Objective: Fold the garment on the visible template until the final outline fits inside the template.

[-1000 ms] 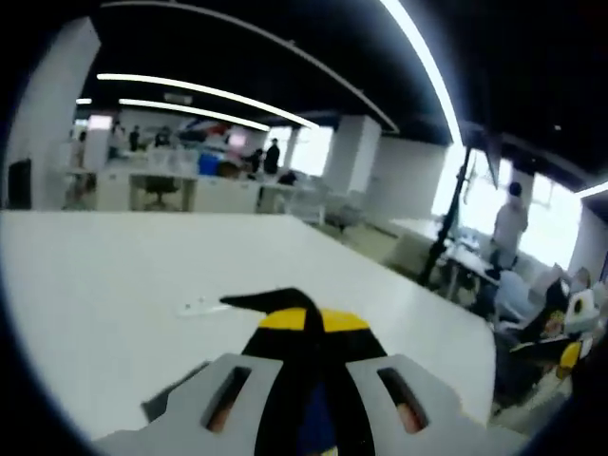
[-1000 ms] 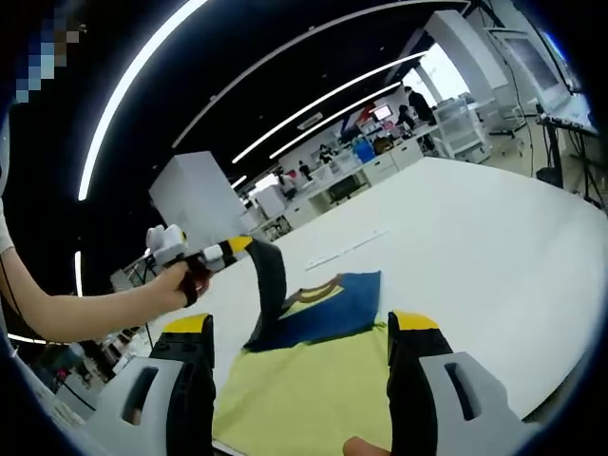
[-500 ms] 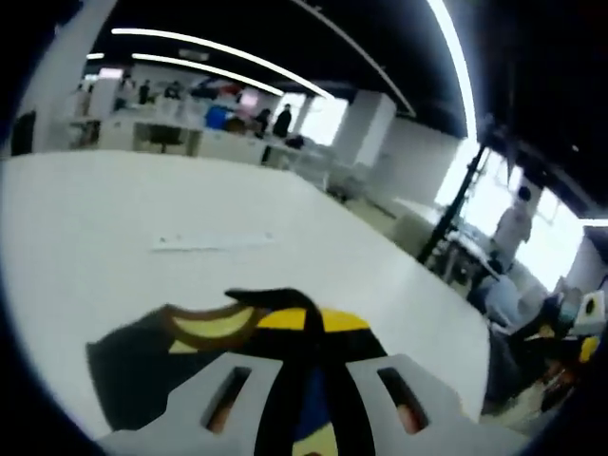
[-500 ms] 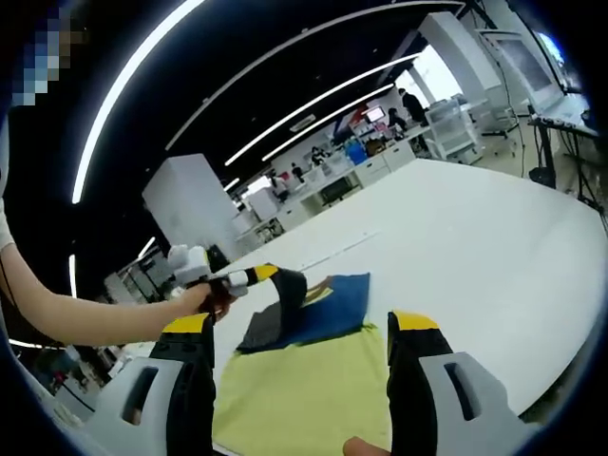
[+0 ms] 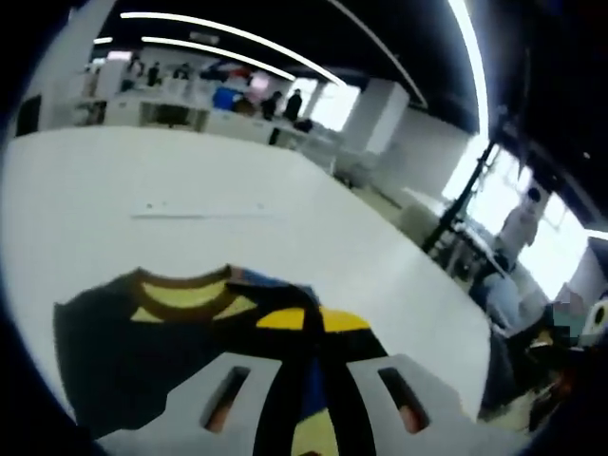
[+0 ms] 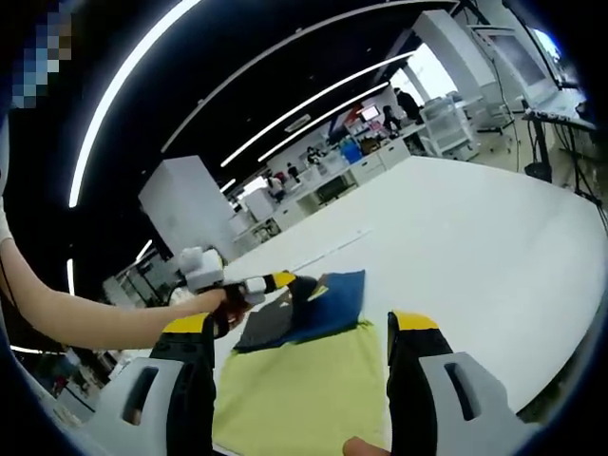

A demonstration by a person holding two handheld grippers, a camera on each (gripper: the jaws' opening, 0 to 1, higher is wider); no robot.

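Right gripper view: left tool point(image 6: 285, 281) gripping garment point(image 6: 304, 380).

Part-folded yellow-and-blue garment point(image 6: 309, 375) on table point(image 6: 475, 247)

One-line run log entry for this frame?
phase: folding | left gripper: shut on garment sleeve, low over table | right gripper: open, above garment

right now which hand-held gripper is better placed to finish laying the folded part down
Left: the left hand-held gripper is shut on the garment, just above it. The right hand-held gripper is open, holding nothing.
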